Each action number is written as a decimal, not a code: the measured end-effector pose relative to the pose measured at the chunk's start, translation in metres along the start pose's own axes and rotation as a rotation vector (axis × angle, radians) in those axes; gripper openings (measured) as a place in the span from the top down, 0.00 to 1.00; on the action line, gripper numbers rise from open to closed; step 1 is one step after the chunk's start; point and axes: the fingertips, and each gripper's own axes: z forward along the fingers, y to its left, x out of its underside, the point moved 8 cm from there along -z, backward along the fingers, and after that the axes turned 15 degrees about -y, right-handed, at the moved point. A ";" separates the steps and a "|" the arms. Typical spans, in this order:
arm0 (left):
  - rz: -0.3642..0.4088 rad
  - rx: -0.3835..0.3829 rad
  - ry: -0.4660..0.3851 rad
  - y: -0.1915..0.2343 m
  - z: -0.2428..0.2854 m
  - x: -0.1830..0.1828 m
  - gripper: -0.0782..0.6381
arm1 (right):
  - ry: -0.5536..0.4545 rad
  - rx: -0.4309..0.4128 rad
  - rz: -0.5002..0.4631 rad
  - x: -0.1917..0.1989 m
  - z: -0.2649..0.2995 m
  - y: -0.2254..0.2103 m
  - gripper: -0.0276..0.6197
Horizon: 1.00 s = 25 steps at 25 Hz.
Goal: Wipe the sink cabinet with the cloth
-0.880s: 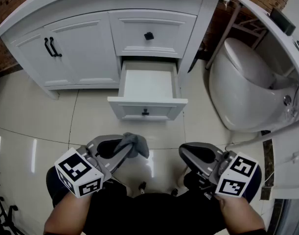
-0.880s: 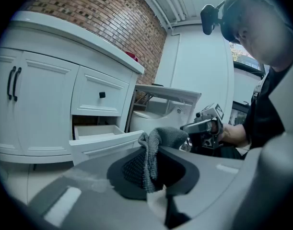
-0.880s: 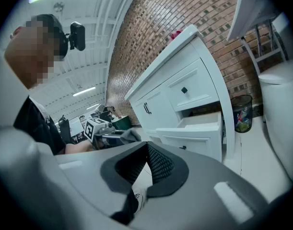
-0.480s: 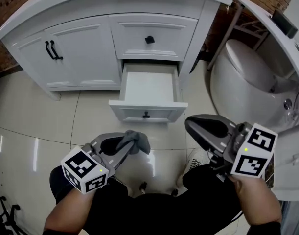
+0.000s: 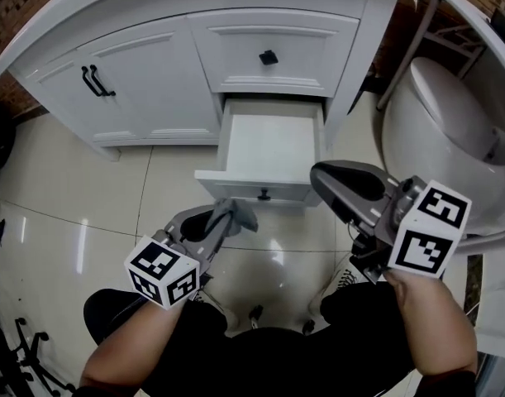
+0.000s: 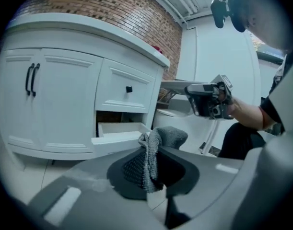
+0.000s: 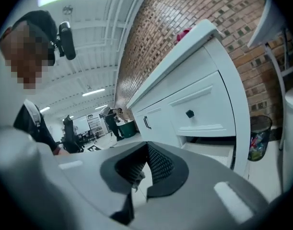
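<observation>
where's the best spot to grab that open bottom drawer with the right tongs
Take the small black knob centred on the front panel of the drawer, the only part sticking out. Come straight in from the person's side, since the drawer stands pulled out toward them. The right tongs are empty but shut, so they would need opening first.

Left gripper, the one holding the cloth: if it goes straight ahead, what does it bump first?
Probably the front of the open drawer: the left gripper, shut on the cloth, points at it with nothing between. Depth is unclear.
</observation>
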 end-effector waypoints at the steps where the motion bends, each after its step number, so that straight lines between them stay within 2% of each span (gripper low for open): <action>1: -0.012 -0.045 -0.009 0.006 0.003 0.010 0.84 | 0.003 0.006 0.028 0.002 0.002 -0.007 0.95; 3: -0.046 -0.140 -0.017 0.016 0.008 0.034 0.84 | 0.006 0.027 0.037 0.004 0.005 -0.015 0.95; 5: -0.074 -0.195 0.007 0.022 0.012 0.061 0.84 | 0.006 0.038 0.010 0.006 0.007 -0.018 0.95; 7: -0.075 -0.190 0.052 0.025 0.019 0.080 0.84 | 0.018 0.035 0.006 0.011 0.007 -0.020 0.95; 10: -0.037 -0.164 0.087 0.031 0.026 0.092 0.84 | 0.048 0.045 0.017 0.021 0.003 -0.026 0.95; 15: -0.106 -0.265 0.153 0.056 0.026 0.115 0.84 | 0.063 0.104 -0.007 0.022 -0.012 -0.045 0.95; 17: -0.132 -0.297 0.155 0.066 0.029 0.119 0.84 | 0.063 0.118 -0.007 0.020 -0.016 -0.052 0.95; 19: -0.112 -0.287 0.142 0.067 0.036 0.117 0.84 | 0.061 0.128 0.003 0.021 -0.019 -0.058 0.95; 23: -0.041 -0.214 0.147 0.053 0.052 0.115 0.84 | 0.048 0.123 0.051 0.024 -0.020 -0.059 0.95; 25: -0.029 -0.179 0.163 0.043 0.061 0.119 0.84 | 0.050 0.118 0.051 0.025 -0.022 -0.057 0.95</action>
